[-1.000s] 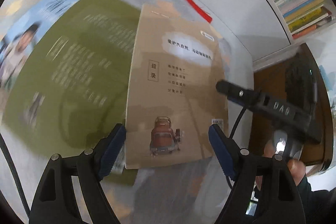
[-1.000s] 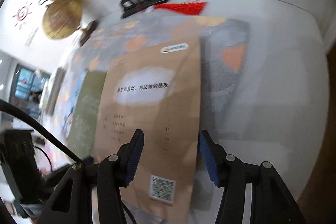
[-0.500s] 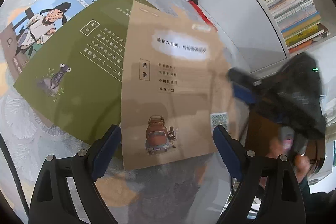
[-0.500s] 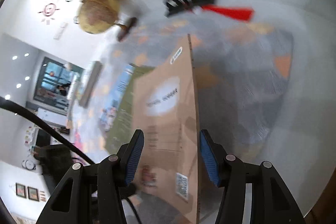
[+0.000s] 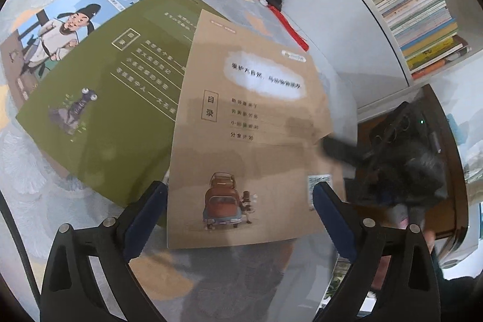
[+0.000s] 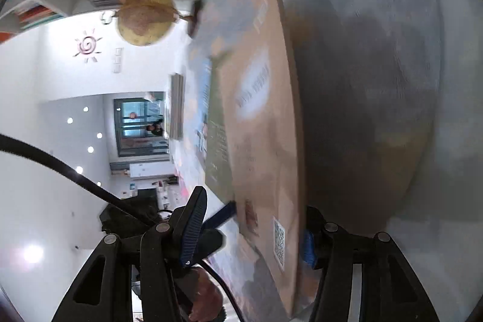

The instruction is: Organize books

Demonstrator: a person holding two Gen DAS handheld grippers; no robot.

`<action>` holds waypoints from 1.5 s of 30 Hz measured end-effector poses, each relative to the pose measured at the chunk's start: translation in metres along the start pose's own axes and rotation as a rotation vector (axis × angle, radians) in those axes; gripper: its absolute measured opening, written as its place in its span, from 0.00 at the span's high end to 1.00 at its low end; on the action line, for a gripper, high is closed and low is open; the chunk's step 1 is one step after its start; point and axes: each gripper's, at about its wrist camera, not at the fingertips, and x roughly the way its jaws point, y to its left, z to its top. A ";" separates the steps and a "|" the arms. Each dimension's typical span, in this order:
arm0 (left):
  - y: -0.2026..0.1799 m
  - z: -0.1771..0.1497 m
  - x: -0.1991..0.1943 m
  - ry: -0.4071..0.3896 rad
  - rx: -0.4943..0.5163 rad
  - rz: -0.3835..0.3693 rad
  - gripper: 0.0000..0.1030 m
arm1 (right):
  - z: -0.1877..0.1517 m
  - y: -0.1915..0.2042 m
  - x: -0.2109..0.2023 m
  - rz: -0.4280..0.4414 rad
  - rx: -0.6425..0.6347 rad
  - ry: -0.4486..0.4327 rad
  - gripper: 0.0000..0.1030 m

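Both grippers changed: left gripper [image 5: 238, 213] jaws widened, empty; right gripper [image 6: 250, 234] jaws open, rolled around tan book [image 5: 250, 141].

On the tan book [image 5: 250, 141] lying in front of me, a boxed vertical label reads 目录 [image 5: 209, 107]. Above it a white cloud patch carries a line of Chinese print; I can make out 大自然 in it, the rest is too soft. Four short lines beside the label are blurred, apart from 分食计划 at the bottom. A QR code [image 6: 279, 245] sits near its lower corner. The green book [image 5: 120, 98] also has a boxed 目录 and several lines I cannot read. The blue book [image 5: 69, 11] shows a large 唐, its next character cut off. The shelf's book spines [image 5: 416, 17] are too small to read.
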 end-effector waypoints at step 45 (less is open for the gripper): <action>0.112 -0.123 -0.139 -0.308 -0.513 -0.255 0.08 | -0.123 0.230 0.121 -0.238 -0.622 0.267 0.40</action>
